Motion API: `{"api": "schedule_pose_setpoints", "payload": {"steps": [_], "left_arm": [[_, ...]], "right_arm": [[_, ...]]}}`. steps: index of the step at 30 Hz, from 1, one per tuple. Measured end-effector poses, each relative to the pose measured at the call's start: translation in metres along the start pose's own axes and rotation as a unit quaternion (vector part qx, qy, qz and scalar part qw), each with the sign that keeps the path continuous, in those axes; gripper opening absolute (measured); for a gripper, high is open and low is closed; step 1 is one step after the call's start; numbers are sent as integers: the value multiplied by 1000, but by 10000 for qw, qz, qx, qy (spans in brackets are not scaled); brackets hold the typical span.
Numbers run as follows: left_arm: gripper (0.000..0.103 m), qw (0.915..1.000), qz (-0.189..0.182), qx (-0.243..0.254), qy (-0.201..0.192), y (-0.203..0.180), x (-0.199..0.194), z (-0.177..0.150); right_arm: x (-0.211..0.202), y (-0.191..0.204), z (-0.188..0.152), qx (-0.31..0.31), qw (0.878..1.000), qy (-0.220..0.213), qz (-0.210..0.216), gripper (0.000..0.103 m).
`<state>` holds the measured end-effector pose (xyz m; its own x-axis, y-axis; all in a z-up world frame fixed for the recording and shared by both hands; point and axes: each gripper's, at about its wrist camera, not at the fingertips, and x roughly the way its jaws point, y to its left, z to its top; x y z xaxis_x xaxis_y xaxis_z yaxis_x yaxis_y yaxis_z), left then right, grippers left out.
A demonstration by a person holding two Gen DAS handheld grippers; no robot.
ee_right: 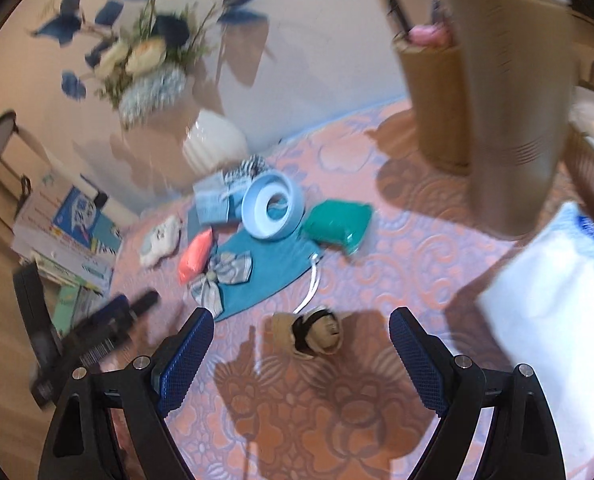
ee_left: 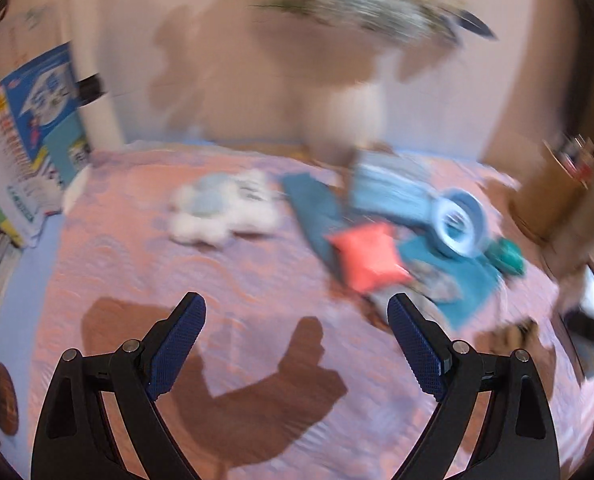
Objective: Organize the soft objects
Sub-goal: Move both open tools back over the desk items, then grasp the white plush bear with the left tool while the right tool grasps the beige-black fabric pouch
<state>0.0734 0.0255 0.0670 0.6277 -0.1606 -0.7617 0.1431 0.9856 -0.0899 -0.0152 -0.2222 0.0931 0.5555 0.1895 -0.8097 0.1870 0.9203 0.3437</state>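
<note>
Both the left claw [ee_left: 297,312] and the right claw [ee_right: 301,326] are held wide and empty above the pink embossed bedspread [ee_right: 377,400]; a tan rolled sock [ee_right: 317,334] lies between the right claw's fingers, untouched.

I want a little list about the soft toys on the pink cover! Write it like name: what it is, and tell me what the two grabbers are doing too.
surface: pink patterned bed cover
white item: white and pale blue plush toy
red item: small coral-red cushion
green item: green soft pouch
ring: pale blue ring resting on a teal cloth
left gripper: jaws wide apart, nothing between them
right gripper: jaws wide apart, holding nothing
</note>
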Motion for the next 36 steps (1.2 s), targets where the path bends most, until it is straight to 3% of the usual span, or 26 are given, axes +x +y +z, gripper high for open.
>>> {"api": "schedule_pose_setpoints", "payload": {"steps": [4, 10, 19, 24, 26, 28, 36], "left_arm": [[92, 9992, 193, -320, -173, 35, 14, 21], [92, 9983, 208, -498, -222, 58, 41, 44], [92, 9995, 22, -299, -114, 53, 79, 58], [92, 9997, 136, -188, 32, 48, 102, 58], [92, 9991, 360, -124, 174, 48, 113, 56], [96, 9990, 357, -137, 217, 50, 118, 57], [102, 9991, 322, -112, 243, 50, 121, 59]], "right_arm": [[21, 10, -4, -130, 9997, 51, -191, 89], [44, 19, -9, -207, 9991, 8, -368, 89], [50, 26, -11, -489, 9946, -328, -849, 89], [63, 28, -16, -737, 9878, -378, -1320, 89], [68, 29, -17, -878, 9844, -411, -1470, 96], [75, 32, -16, -997, 9821, -312, -1565, 103], [80, 35, -20, -1110, 9786, -239, -1716, 103]]}}
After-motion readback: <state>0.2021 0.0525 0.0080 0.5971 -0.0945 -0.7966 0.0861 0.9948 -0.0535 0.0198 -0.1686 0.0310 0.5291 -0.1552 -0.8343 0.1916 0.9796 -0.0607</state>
